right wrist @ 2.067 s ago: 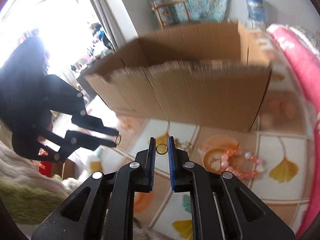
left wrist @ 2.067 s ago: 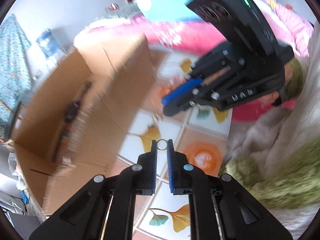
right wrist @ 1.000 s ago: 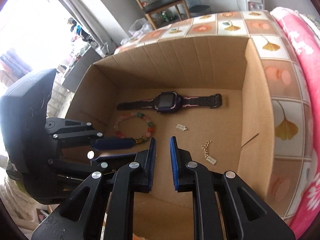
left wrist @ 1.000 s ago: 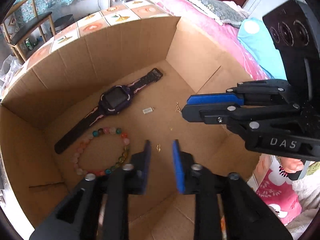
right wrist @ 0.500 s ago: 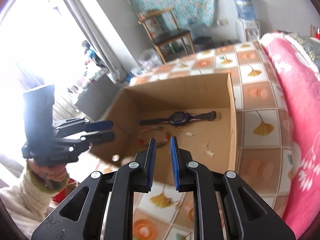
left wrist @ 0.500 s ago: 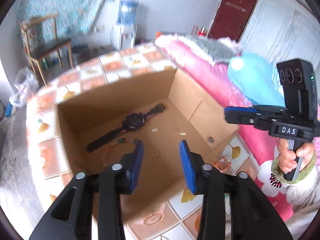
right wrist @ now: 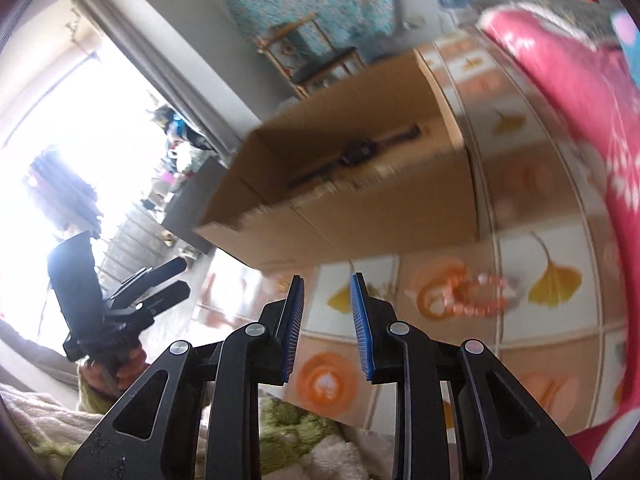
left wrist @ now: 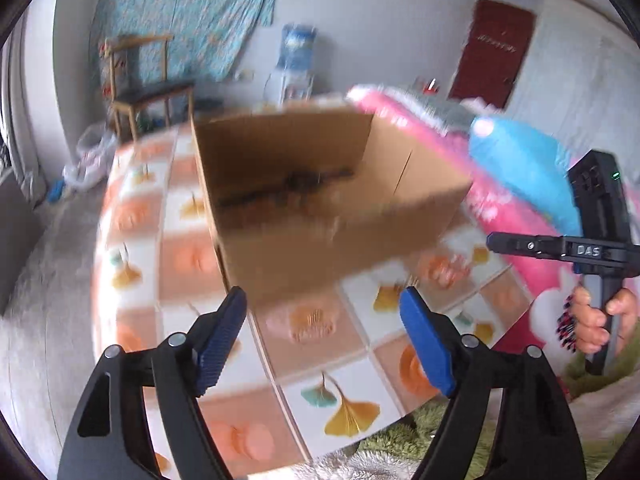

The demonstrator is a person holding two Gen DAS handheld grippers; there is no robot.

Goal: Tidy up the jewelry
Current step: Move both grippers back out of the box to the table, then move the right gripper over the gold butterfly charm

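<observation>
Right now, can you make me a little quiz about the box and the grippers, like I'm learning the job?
1. True or false: the left gripper is wide open and holds nothing.
2. Which piece of jewelry lies outside the cardboard box, on the tiled mat? A) the dark watch B) the pink bead bracelet C) a silver crown
3. Fill in: the dark watch lies ____ the cardboard box.

Key:
1. True; its fingers are far apart with only the mat between them.
2. B; the pink bead bracelet lies on the mat in front of the box, to the right of the right gripper.
3. Inside, on the box floor.
</observation>
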